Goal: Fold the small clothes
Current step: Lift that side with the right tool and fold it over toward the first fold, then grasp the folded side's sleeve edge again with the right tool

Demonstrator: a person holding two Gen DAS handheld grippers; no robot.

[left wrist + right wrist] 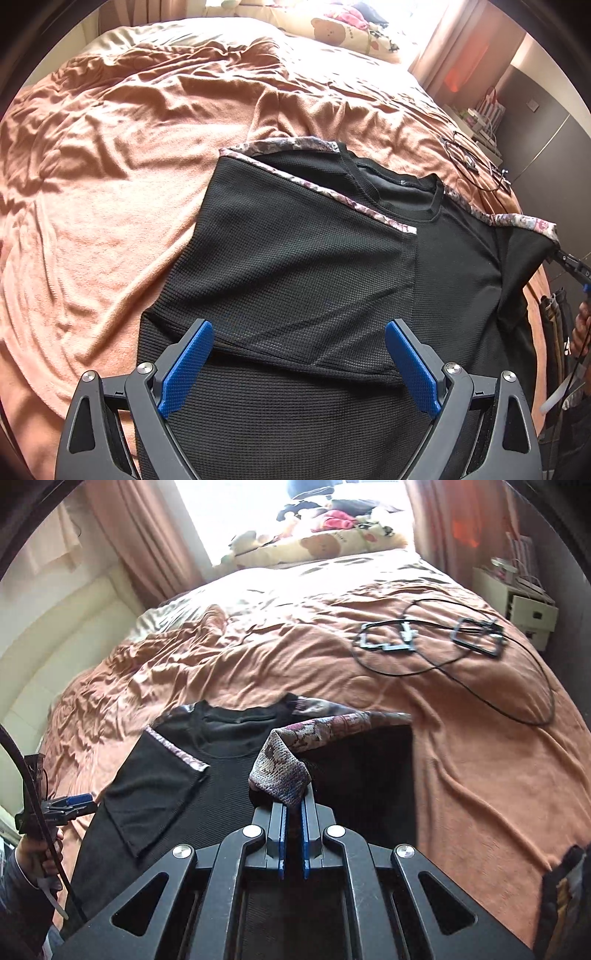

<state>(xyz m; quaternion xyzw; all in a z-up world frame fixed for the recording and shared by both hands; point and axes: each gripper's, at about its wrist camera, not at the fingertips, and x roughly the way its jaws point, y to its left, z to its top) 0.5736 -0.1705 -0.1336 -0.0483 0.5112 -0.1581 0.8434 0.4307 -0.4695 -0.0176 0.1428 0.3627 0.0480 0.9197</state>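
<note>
Black shirt point(288, 280) with floral-trimmed sleeves, spread flat on a rumpled orange blanket point(110, 177), collar away from both jaws, long axis running from hem near the jaws out toward the neckline. Left sleeve point(314, 236) already folded in across the chest, lying just ahead of the left gripper point(299, 365), whose blue pads stand wide apart over the lower body of the cloth, holding nothing. Right sleeve cuff point(280, 771) pinched between the closed pads of the right gripper point(293, 808), lifted off the bed just ahead of the jaws, trim bunched up over the fingertips. Judging by that, fold of the second sleeve in hand: open chest and collar lying forward and to the left of the right jaws, so the right hand nearer for the carry across. Soft, wrinkled bedding underneath, likely to let the cloth drag. Black cable loop point(443, 642) well beyond the jaws to the right; pillows point(325, 542) and curtained window point(236, 513) at the far end
</note>
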